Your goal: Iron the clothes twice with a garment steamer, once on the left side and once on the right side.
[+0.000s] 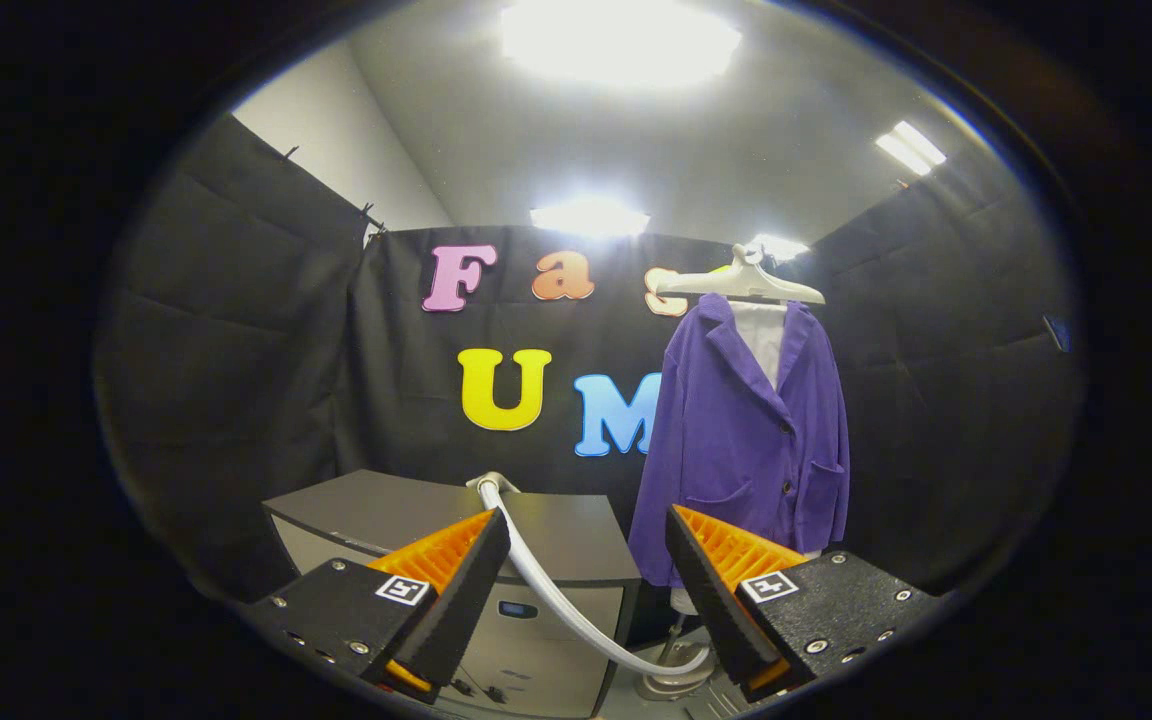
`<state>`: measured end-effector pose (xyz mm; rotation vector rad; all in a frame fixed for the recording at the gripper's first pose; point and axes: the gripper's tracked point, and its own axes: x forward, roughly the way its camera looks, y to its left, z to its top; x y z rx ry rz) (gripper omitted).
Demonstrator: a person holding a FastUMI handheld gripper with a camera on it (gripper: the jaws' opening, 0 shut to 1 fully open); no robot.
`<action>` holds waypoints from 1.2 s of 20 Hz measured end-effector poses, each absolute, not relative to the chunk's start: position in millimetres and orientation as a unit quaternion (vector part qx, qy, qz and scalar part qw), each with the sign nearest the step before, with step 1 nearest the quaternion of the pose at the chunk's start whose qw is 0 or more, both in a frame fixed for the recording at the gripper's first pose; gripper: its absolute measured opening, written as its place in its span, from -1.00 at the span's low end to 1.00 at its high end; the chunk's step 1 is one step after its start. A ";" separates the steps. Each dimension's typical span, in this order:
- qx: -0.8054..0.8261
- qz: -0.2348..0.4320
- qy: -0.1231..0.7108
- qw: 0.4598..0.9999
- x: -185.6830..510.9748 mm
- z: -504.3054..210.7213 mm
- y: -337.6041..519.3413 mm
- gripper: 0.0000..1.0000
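Gripper view looks out across the booth toward a purple jacket (751, 440), the garment of the task, which hangs on a pale hanger (741, 283) against the black cloth wall. Over a white piece (764, 335) showing at its open collar, the jacket hangs straight, with dark buttons down its front and a patch pocket low on each side. Its hem falls just behind the tip of the right-hand finger, and under the hem a white stand (676, 660) with a round foot reaches the floor.

Beside the jacket, toward the other finger, sits a grey box-shaped unit (556, 560) with a flat dark top and a paler front. From the back of that top a white hose (556, 590) rises, bends over and sweeps down across the unit's front toward the foot of the stand below the jacket; where it ends I cannot tell.

Nearest the camera, the gripper (586, 560) is spread wide, its fingers (461, 570) well apart and pressing on nothing, the hose passing through the gap between them farther off. Above the jacket, bright ceiling lights (621, 40) glare white.
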<state>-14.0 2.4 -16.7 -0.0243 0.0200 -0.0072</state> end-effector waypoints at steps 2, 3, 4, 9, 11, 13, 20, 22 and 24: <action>-0.003 -0.001 0.016 1.000 -10.7 -17.5 1.7 0.93; 0.003 0.004 0.018 1.000 -9.0 -17.0 1.7 0.92; 0.006 0.008 0.017 1.000 -5.9 -15.9 0.3 0.93; -0.031 0.022 0.029 0.999 15.3 -12.5 -21.4 0.93; -0.026 0.029 0.031 0.999 23.1 -3.0 -24.4 0.93; -0.010 0.047 0.027 0.998 29.9 7.6 -20.7 0.93; 0.027 0.085 0.004 0.996 56.6 50.9 -11.0 0.92; 0.024 0.086 0.021 0.996 73.8 52.6 -6.9 0.93; 0.023 0.083 0.035 0.996 96.0 56.7 0.7 0.92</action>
